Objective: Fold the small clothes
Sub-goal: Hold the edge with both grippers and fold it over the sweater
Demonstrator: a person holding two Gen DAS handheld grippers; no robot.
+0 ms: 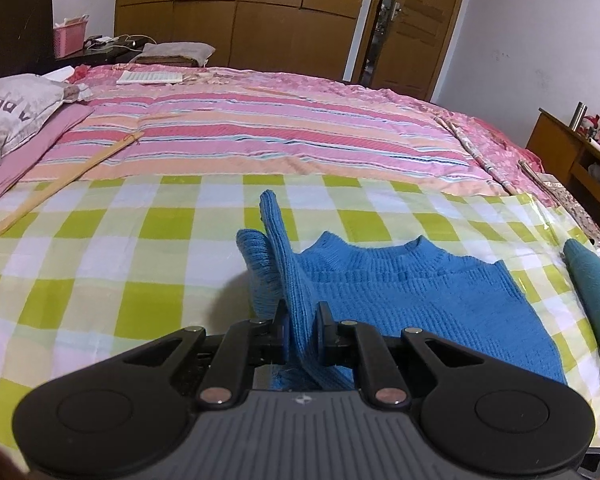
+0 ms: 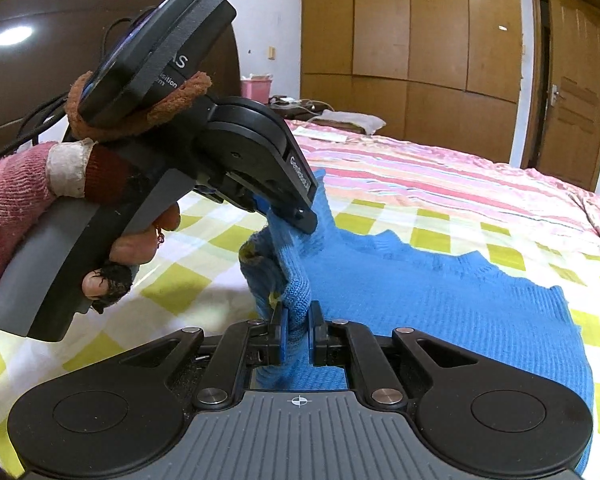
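Blue knit sweater [image 1: 400,292]: lay on checked cloth [image 1: 100,248], left edge lifted.
Left gripper [image 1: 300,320]: clamped on sweater sleeve.
Right gripper [image 2: 298,328]: clamped on sweater edge.

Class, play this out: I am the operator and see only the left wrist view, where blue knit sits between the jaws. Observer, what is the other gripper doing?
Observer: The right gripper is shut on the blue sweater too, on its left edge.
Operator: How do the two grippers sit?
Observer: The left gripper pinches the same edge further from the camera.
Operator: Who holds the left one?
Observer: A hand with a red knit sleeve.
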